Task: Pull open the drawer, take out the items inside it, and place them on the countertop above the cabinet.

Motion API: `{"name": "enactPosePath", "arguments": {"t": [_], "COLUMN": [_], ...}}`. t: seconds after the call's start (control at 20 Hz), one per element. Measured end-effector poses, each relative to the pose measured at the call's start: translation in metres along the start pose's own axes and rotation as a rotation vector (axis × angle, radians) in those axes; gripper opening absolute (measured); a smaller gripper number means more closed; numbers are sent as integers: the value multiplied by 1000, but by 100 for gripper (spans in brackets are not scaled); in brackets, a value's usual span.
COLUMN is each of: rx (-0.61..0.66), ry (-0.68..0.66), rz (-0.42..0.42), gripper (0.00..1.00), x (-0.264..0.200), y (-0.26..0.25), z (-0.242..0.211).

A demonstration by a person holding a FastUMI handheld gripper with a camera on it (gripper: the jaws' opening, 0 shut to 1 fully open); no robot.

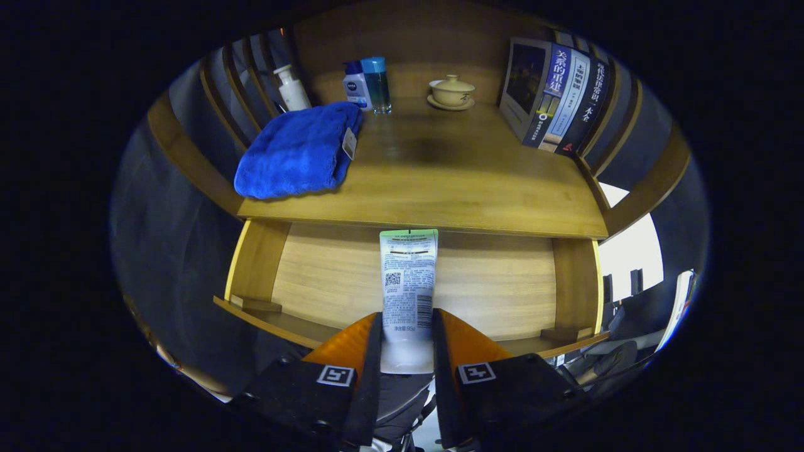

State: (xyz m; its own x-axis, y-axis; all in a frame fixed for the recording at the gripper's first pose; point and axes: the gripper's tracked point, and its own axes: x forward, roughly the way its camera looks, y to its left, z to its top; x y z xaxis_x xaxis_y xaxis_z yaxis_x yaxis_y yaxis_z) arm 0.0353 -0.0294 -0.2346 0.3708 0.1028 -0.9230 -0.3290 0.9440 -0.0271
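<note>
A white squeeze tube (408, 282) with a green end and printed back label sticks out forward from between my fingers, and my gripper (407, 329) is shut on its cap end. The tube hangs over the pulled-out wooden drawer (326, 276), whose pale floor shows bare beneath it. Its green end reaches just under the front edge of the wooden countertop (440, 182) above the drawer.
On the countertop a folded blue towel (298, 150) lies at the left. A white pump bottle (292, 88), a small white bottle (355, 85) and a blue bottle (377, 85) stand behind it. A lidded tea cup (451, 91) sits at the back, books (556, 94) lean at the right.
</note>
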Motion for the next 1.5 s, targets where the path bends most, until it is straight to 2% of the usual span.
{"name": "enactPosePath", "arguments": {"t": [0.2,0.4,0.85,1.1,1.5], "rx": [9,22,32,28,9], "ry": [-71,-126,-184,-227,-229], "rz": [-8,-4,-9,-65,-98], "gripper": [46,46,46,46,46], "x": [-28,-25,27,58,104], "y": [-5,-6,-7,-24,-24], "z": [20,50,123,167,182]}}
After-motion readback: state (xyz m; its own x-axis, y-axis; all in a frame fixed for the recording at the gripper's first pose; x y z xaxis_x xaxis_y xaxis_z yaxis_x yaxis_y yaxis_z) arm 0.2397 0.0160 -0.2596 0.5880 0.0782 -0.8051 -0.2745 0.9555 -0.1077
